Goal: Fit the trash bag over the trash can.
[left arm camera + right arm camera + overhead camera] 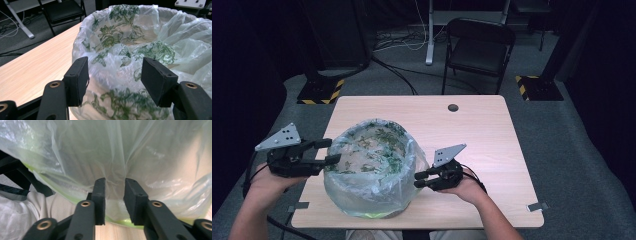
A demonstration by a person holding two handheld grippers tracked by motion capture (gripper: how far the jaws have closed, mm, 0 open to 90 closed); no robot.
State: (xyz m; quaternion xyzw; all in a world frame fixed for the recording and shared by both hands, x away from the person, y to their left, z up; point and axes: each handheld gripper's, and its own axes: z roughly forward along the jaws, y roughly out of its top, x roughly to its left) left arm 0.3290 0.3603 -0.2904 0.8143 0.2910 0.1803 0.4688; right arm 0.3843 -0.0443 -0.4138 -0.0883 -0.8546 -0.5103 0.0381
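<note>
Black jaws astride green-printed bag point(125, 50) — no lettering

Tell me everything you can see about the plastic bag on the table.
The plastic bag is thin, see-through film printed with green leafy patterns. It lines a round container whose green bottom edge peeks out below, and its top is folded out over the rim, hanging crinkled down the sides. The mouth stands open, facing up. It sits near the front edge of the wooden table. The left tongs are at its rim with film between open jaws; the right tongs are at its lower side, a fold of film between narrow jaws.
</note>
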